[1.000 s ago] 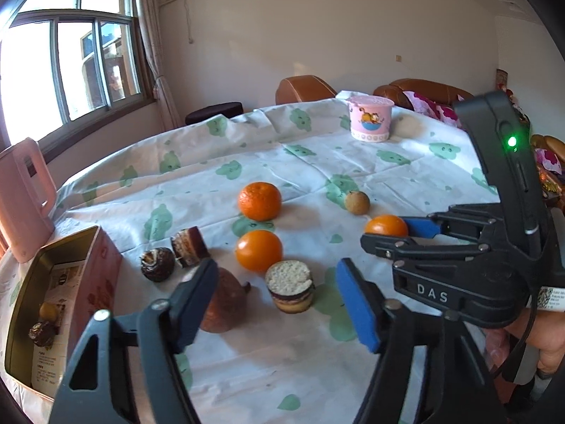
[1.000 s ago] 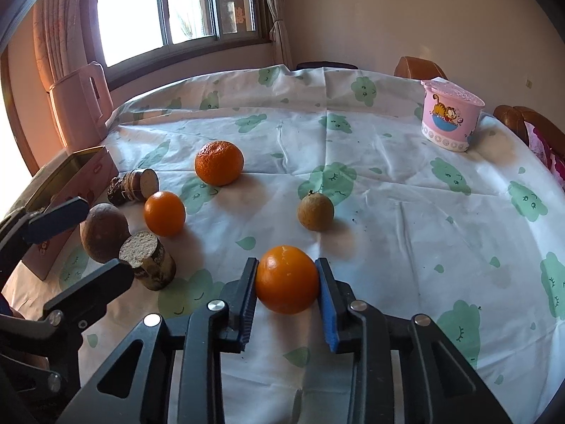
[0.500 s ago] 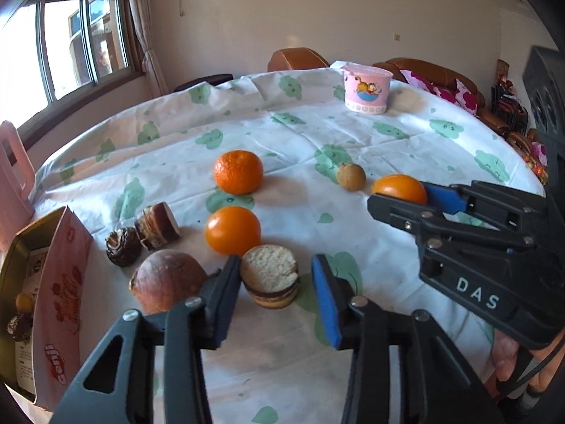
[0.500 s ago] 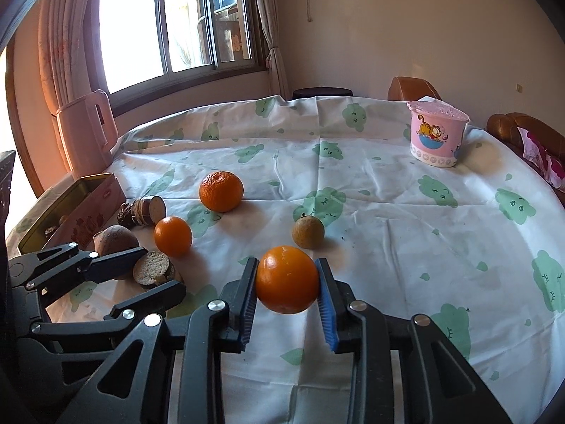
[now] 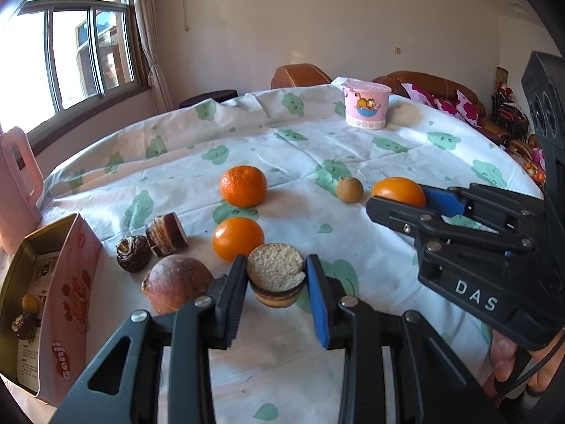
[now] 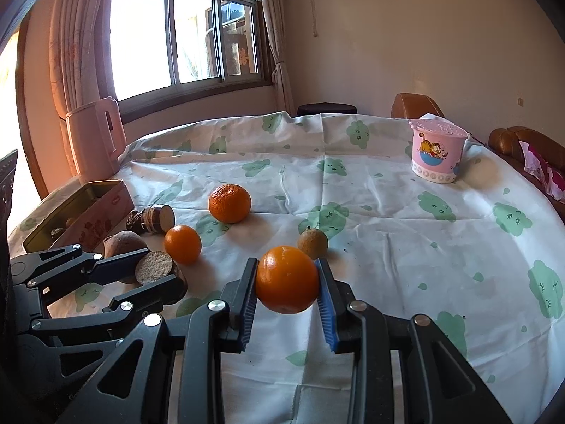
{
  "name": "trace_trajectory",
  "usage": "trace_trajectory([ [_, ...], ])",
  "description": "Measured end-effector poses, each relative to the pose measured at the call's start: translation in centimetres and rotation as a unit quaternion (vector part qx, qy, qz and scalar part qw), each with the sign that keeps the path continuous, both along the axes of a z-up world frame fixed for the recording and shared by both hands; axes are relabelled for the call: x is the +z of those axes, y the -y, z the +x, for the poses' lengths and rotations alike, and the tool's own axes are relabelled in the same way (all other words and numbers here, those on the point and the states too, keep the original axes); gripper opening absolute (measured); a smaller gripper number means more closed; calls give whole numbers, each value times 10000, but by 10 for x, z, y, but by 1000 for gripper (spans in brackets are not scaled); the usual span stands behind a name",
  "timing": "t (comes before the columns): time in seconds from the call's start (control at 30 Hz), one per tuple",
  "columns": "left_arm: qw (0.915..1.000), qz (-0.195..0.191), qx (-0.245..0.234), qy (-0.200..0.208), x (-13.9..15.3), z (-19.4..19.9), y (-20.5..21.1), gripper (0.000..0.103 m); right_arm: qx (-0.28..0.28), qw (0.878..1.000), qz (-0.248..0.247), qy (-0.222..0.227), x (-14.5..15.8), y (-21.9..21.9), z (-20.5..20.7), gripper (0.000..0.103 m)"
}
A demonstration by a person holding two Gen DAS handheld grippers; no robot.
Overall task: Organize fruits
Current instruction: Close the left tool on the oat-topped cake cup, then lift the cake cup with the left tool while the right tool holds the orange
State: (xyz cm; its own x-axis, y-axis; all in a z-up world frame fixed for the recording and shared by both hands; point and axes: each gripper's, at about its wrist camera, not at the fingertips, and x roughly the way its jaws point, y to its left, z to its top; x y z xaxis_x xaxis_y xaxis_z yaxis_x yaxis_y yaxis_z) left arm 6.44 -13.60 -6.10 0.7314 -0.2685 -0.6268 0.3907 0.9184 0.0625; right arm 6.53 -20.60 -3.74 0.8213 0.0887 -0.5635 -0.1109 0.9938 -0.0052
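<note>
Left wrist: right gripper (image 5: 402, 199) hides orange (image 5: 397, 190) (lower half).

In the left wrist view, the underside of the cut brown piece (image 5: 276, 275) was hidden between the pads of the left gripper (image 5: 276, 295). Left of that gripper, the tin box (image 5: 67, 282) was cut off by the frame edge, and the small items (image 5: 24, 318) inside it were too small to be identified. The held orange (image 5: 399, 192) was partly covered by the right gripper (image 5: 406, 201).
</note>
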Motion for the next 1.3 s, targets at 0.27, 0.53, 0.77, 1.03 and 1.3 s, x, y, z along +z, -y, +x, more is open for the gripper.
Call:
trace_trajectory([
  [0.27, 9996, -123, 101, 252, 5, -5, -5, 35, 116, 9997, -26, 215, 3, -3, -6, 33],
  [0.53, 9983, -256, 155, 509, 10, -12, -10, 35, 116, 9994, -56, 331, 4, -4, -9, 33],
  [0.77, 9972, -359, 153, 640, 13, -16, -13, 35, 97, 9990, -106, 427, 5, -4, -12, 33],
  [1.03, 9961, -421, 145, 758, 15, -20, -15, 35, 82, 9982, -174, 573, 6, -6, -15, 33],
  [1.3, 9945, -521, 165, 894, 17, -24, -18, 35, 100, 9972, -203, 710, 7, -6, -20, 33],
])
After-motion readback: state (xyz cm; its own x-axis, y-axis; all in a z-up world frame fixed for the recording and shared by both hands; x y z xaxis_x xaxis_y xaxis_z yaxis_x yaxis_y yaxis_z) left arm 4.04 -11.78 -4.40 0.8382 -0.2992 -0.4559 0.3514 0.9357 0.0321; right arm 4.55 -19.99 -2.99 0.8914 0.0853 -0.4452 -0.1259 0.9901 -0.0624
